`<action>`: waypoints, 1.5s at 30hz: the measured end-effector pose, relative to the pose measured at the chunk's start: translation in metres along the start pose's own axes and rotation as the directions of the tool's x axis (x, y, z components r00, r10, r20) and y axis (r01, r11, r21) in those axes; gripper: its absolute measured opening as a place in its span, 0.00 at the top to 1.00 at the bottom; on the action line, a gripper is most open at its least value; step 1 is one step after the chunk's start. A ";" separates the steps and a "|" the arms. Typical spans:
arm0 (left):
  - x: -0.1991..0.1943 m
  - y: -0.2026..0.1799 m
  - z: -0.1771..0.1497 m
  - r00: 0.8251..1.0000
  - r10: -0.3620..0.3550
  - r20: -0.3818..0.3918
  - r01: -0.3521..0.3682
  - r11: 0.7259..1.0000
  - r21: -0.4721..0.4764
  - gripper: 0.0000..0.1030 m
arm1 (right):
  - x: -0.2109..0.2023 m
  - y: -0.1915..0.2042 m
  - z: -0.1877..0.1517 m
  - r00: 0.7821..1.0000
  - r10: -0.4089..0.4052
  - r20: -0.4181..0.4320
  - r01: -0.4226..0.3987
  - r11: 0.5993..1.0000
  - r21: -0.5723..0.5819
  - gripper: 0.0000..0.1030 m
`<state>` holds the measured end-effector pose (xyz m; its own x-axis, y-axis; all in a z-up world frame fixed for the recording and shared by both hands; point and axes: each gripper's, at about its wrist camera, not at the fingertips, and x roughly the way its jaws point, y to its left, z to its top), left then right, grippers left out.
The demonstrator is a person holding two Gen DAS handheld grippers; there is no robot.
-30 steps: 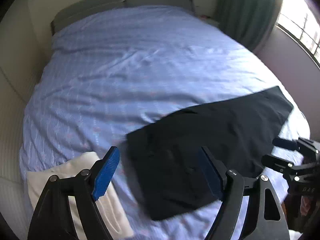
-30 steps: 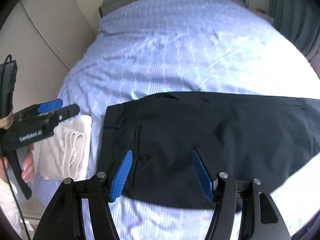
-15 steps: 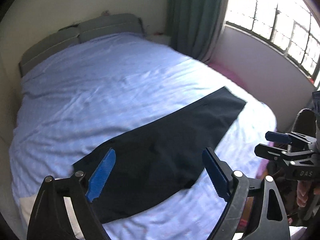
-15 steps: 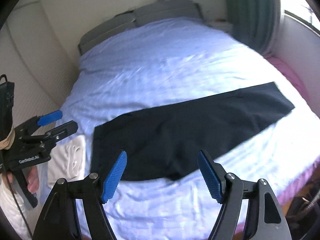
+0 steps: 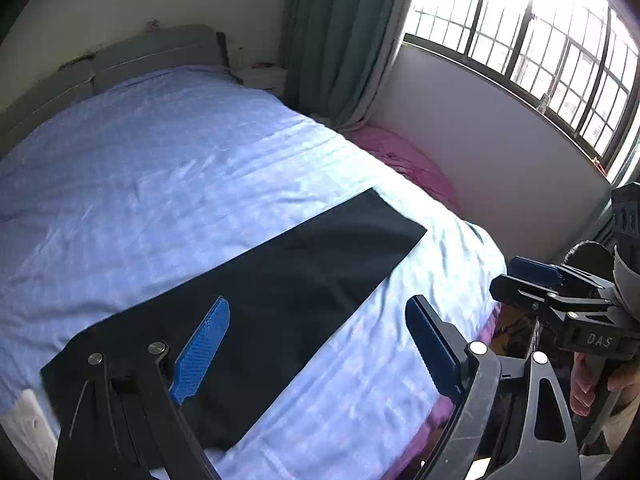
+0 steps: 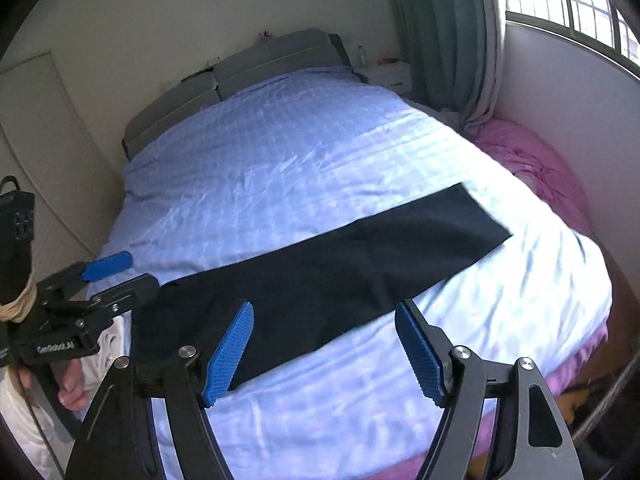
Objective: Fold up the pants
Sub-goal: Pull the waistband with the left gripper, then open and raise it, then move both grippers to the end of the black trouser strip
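Note:
Black pants (image 5: pixel 280 292) lie flat across the near part of the bed, folded lengthwise, waist at the left and leg hems at the right (image 6: pixel 460 224). My left gripper (image 5: pixel 316 348) is open and empty, held above the waist end. It also shows in the right wrist view (image 6: pixel 116 276) at the left. My right gripper (image 6: pixel 324 352) is open and empty, above the bed's near edge below the pants' middle. It also shows in the left wrist view (image 5: pixel 520 276) at the right, off the bed's corner.
The bed has a light blue sheet (image 6: pixel 280 168) and a grey headboard (image 6: pixel 260 64). A folded white cloth (image 6: pixel 114 336) lies left of the waist. Pink bedding (image 6: pixel 532 168) lies by the right wall under a window with green curtain (image 6: pixel 440 32).
Both grippers have pulled back and up from the pants and swung right. The whole length of the pants is now in view. Both stay open.

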<state>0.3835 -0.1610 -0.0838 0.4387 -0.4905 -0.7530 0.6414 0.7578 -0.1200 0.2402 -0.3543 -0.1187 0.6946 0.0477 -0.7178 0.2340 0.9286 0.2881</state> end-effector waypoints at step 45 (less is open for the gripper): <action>0.548 -0.153 0.181 0.812 -0.064 -0.580 0.389 0.801 0.456 0.62 | 0.278 -0.318 0.017 0.991 -0.077 -0.109 0.131 0.706 0.696 0.50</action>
<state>0.6398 -0.6235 -0.3616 -0.0498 -0.1975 -0.9790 0.9710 0.2201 -0.0938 0.3704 -0.6422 -0.3994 0.5963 0.0154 -0.8026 0.7301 0.4052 0.5502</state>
